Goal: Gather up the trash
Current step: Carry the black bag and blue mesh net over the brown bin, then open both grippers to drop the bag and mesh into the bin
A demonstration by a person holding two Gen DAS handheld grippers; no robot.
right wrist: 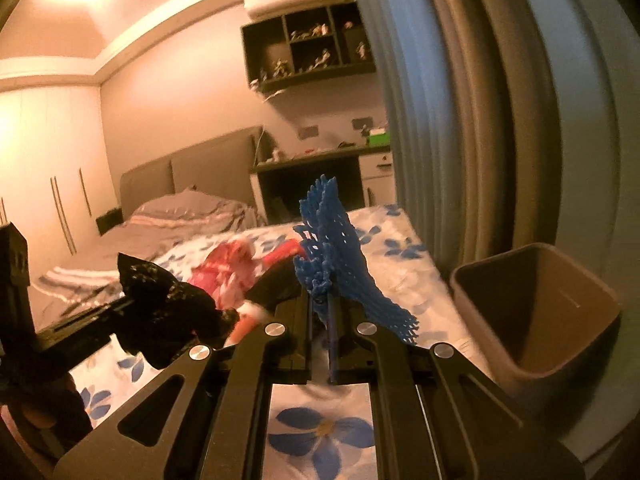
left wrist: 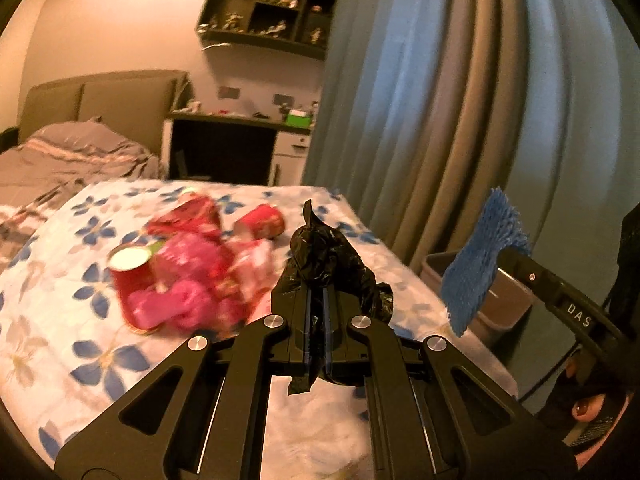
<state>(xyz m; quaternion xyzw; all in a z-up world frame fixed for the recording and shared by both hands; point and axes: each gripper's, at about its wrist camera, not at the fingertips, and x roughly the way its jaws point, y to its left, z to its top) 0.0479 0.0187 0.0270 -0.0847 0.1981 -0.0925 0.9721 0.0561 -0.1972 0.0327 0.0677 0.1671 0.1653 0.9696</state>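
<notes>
Black bag (left wrist: 320, 256), blue net (right wrist: 340, 264), blue-flowered sheet (left wrist: 100, 356)

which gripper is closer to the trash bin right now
Right. The right gripper, shut on blue foam netting, is beside the bin; the left gripper, holding a black bag, is over the bed, farther off.

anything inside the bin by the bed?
Bin: the bare brown inner walls show, with no trash on them. Its near rim hides the bottom, so that part can't be checked.

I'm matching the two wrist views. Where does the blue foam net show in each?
Left wrist: blue foam net at right, held by the right gripper.
Right wrist: net at centre, between its own fingers.
Shared landmark: brown bin beside the bed.
</notes>
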